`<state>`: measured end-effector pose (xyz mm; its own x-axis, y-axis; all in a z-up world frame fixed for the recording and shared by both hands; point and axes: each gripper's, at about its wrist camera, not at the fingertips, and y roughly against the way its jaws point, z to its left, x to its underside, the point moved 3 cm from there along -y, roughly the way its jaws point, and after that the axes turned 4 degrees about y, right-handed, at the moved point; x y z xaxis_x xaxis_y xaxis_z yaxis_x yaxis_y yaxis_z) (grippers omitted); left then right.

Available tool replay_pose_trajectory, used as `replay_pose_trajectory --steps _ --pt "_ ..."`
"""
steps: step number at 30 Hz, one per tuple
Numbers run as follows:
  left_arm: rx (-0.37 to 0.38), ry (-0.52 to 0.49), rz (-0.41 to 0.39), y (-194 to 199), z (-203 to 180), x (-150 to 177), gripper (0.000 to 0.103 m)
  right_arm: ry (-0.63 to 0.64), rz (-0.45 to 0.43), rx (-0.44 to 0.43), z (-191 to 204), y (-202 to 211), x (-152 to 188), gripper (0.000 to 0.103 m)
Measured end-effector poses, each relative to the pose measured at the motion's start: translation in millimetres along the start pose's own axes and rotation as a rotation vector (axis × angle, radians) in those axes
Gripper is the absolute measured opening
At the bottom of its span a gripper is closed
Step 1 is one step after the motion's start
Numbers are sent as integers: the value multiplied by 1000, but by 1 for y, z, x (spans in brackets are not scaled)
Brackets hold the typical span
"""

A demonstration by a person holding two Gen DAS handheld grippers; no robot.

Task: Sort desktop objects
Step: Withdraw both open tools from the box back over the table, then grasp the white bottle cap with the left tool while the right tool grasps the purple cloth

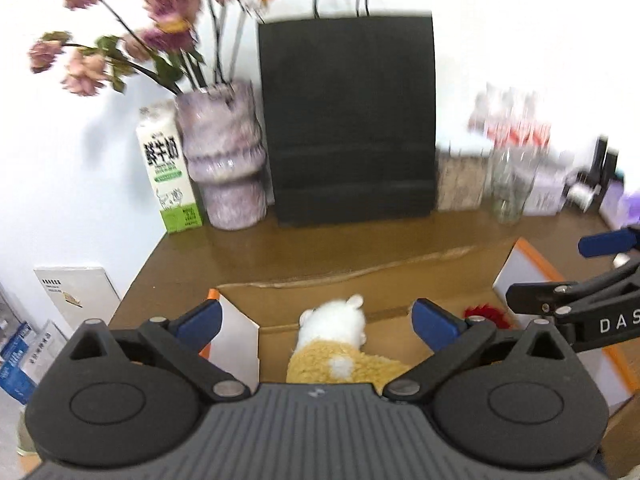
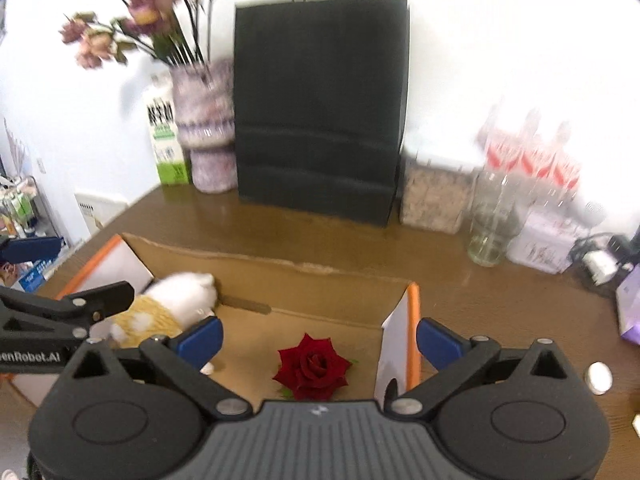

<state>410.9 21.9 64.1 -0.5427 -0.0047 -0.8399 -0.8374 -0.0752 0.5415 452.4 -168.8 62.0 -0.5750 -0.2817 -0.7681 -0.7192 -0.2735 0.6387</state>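
An open cardboard box (image 1: 320, 292) (image 2: 320, 280) lies on the brown desk. Inside it a white and yellow plush toy (image 1: 336, 344) (image 2: 176, 300) lies at the left. A red rose (image 2: 313, 366) (image 1: 486, 315) lies at the box's right. My left gripper (image 1: 318, 326) is open and empty, just above the plush toy. My right gripper (image 2: 318, 342) is open and empty, just above the rose. Each gripper shows at the edge of the other's view.
At the back stand a black paper bag (image 1: 348, 120) (image 2: 320, 108), a flower vase (image 1: 224, 156) (image 2: 206, 128), a milk carton (image 1: 168, 172), a grain-filled container (image 2: 434, 196), a glass jar (image 2: 492, 220) and several bottles (image 2: 532, 152). A white round object (image 2: 598, 378) lies at right.
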Motion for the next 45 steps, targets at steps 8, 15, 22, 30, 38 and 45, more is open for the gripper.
replay_pose_trajectory --steps 8,15,22,30,38,45 --pt "46 83 -116 75 18 7 103 30 -152 -1 19 80 7 103" --pt "74 139 -219 141 32 40 103 44 -257 5 40 141 44 103" --pt "63 173 -262 182 37 87 103 24 -286 0 51 178 103 103" --pt "33 210 -211 197 50 137 103 -55 -274 69 50 194 167 103" --pt "-10 287 -139 202 65 183 103 -106 -222 91 54 201 219 103" --pt "-22 326 -67 209 64 219 103 -183 -175 79 60 203 258 103"
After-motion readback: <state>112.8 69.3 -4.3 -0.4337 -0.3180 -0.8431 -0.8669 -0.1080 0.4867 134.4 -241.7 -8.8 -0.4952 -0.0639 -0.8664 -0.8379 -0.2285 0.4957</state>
